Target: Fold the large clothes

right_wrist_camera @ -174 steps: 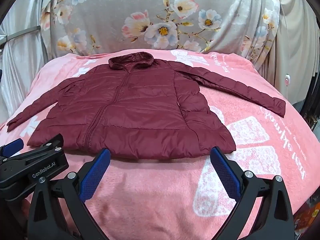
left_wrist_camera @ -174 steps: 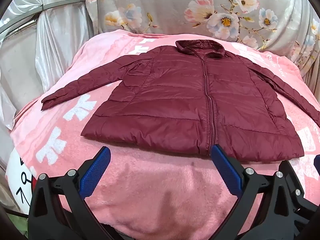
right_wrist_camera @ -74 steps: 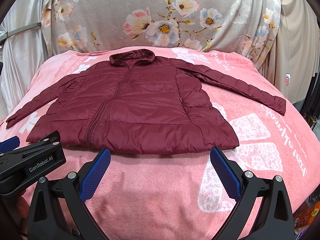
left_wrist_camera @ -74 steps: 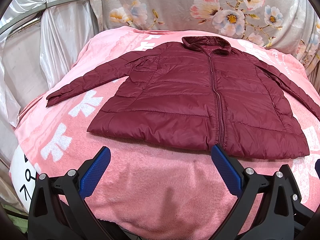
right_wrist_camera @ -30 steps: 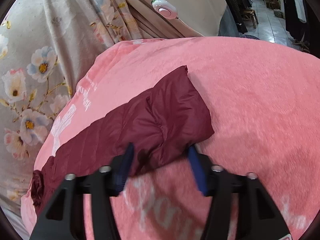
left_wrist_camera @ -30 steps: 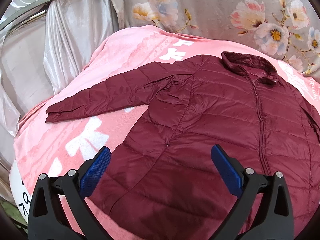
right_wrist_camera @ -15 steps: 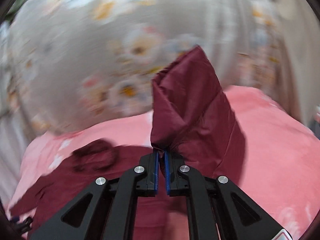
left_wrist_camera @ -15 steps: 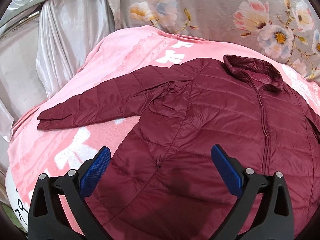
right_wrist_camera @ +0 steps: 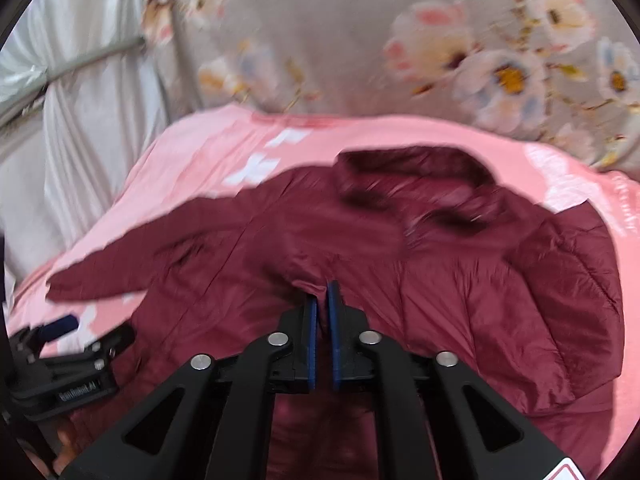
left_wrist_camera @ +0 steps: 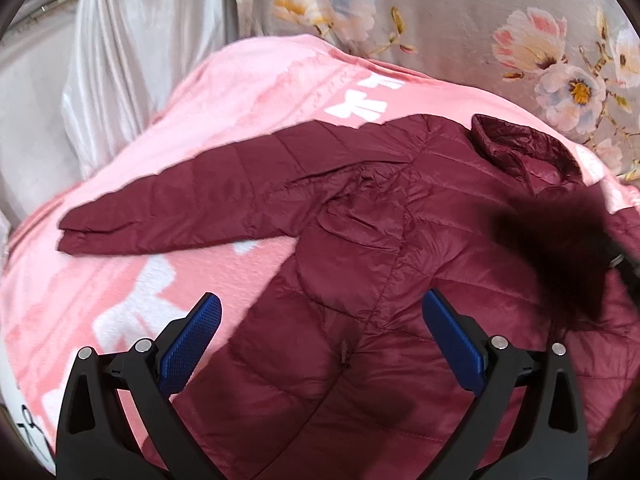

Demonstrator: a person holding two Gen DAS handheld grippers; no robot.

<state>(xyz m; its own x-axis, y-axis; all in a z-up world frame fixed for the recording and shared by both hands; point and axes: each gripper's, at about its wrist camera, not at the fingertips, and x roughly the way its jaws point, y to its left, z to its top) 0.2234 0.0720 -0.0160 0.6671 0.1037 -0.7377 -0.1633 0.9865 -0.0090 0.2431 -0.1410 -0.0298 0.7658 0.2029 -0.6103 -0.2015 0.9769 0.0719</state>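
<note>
A maroon puffer jacket (left_wrist_camera: 360, 264) lies front up on a pink blanket (left_wrist_camera: 224, 104). Its left sleeve (left_wrist_camera: 180, 208) stretches out to the left. My left gripper (left_wrist_camera: 318, 336) is open and empty, hovering over the jacket's lower left front. My right gripper (right_wrist_camera: 322, 292) is shut on the cuff of the right sleeve (right_wrist_camera: 500, 280), which is folded across the jacket's chest. That sleeve end shows as a dark blur in the left wrist view (left_wrist_camera: 560, 248). The collar (right_wrist_camera: 416, 176) lies at the far end.
A floral grey cloth (left_wrist_camera: 460, 20) hangs behind the bed. White satin drapes (left_wrist_camera: 132, 60) and a metal rail stand at the left. The left gripper's body (right_wrist_camera: 68, 372) shows at the lower left of the right wrist view.
My right gripper closed on the right sleeve's cuff, lifted it and carried it left over the jacket's front. My left gripper moved forward over the jacket, still open.
</note>
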